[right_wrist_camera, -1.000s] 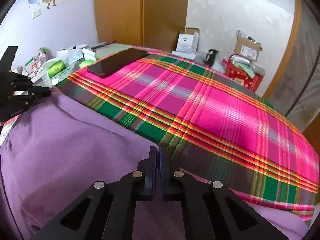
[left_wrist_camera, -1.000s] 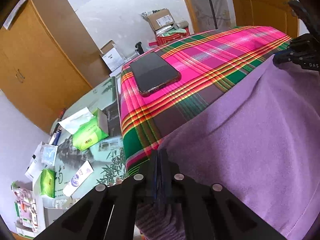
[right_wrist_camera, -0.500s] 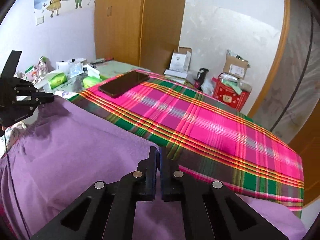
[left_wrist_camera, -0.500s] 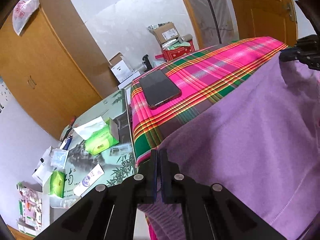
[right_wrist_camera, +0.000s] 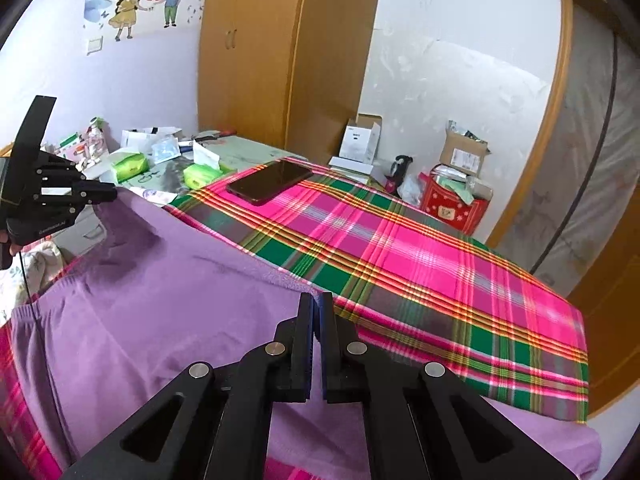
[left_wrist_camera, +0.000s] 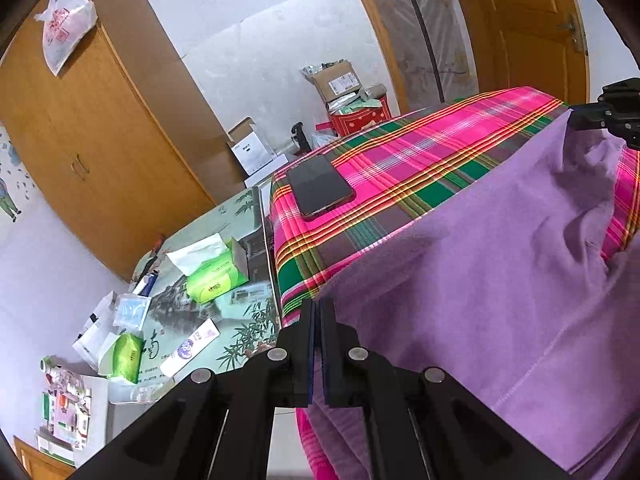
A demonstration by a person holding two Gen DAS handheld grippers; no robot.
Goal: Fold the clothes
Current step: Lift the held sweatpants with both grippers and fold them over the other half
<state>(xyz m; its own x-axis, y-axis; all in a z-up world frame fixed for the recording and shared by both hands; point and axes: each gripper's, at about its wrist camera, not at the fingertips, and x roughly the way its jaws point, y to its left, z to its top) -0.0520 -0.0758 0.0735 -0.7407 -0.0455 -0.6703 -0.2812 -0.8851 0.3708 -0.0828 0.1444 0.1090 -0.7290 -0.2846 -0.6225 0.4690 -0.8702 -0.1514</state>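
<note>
We find the left tool and right tool each clamped on an edge of the purple garment, which drapes over the plaid cloth; a phone lies at eleven o'clock.

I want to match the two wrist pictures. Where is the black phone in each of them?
Left wrist view: the black phone lies left of centre, on the near-left corner of the plaid cloth, beside the table of tissue packs.
Right wrist view: the phone lies upper left of centre, at the far corner of the same cloth.
Shared landmark: the white open box on the floor by the wooden wardrobe.
</note>
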